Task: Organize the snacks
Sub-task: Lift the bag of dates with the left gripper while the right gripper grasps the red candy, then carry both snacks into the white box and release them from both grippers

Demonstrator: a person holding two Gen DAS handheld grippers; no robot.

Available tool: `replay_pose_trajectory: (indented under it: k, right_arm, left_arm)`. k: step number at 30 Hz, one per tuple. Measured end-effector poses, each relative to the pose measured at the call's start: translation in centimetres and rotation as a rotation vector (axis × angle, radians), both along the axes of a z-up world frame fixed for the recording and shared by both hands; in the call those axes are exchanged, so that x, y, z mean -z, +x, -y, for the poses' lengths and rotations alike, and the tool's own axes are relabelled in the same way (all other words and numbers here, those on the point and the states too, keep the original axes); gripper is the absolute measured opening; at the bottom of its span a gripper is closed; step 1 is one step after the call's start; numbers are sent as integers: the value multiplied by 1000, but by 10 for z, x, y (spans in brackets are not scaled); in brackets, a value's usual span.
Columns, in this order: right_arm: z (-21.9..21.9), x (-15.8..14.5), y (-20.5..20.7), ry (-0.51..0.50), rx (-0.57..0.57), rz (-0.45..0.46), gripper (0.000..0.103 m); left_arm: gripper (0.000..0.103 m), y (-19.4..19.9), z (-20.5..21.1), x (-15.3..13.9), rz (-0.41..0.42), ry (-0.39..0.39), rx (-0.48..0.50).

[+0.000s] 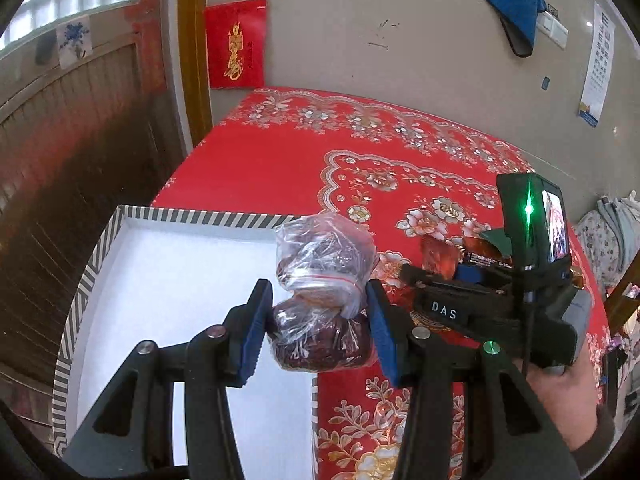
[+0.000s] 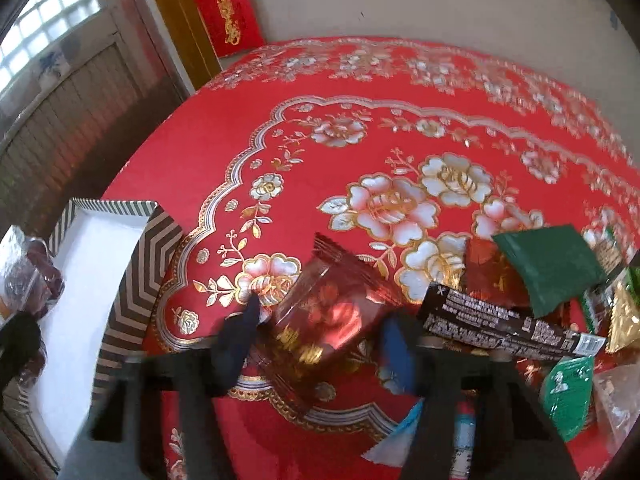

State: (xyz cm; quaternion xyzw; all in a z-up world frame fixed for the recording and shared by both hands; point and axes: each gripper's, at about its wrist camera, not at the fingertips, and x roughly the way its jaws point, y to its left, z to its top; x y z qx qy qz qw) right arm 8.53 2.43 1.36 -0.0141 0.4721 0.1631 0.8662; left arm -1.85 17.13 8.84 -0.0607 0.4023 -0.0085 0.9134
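Blue pads of the left gripper point(image 1: 316, 320) press from both sides on a clear zip bag point(image 1: 324, 300) of dark red fruit, so the jaws are clamped on it and the bag hangs between them, its crumpled top rising above the fingertips. Under and to the left of it lies an open box point(image 1: 100, 264) with a white inside and a black-and-white striped rim; the bag sits over the box's right edge, partly above the red flowered tablecloth point(image 1: 280, 160). To its right the right gripper point(image 2: 316, 340) shows from outside as a black body marked DAS with a green light, held in a hand point(image 1: 576, 384) with a dark sleeve. In the right wrist view that gripper's own jaws stand on either side of a shiny red wrapped snack point(image 2: 328, 312) lying on the cloth; the picture is blurred, and I cannot tell whether the pads press on the packet. Just right of it lie a long black bar point(image 2: 508, 324), a dark green sachet point(image 2: 548, 268), another red wrapper point(image 2: 486, 276), a gold packet point(image 2: 624, 320) and a bright green packet point(image 2: 568, 396), crowded together and overlapping. Beyond the table are a pale wall point(image 1: 380, 40) with a red hanging point(image 1: 236, 44), a blue cloth point(image 1: 516, 4) and a wooden door frame point(image 1: 192, 40).
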Motion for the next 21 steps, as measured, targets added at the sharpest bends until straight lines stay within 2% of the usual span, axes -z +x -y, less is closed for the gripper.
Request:
replay_pose_trajectory:
  k: [13,21]
  right_arm:
    - [17,-27,-43,16,-51,69,31]
    - [6,-45,-52,-10,-71,120,31]
  left_arm:
    - [50,-9,18,-3,6,15,36]
    - [50,-12,11,-11,19,36,15]
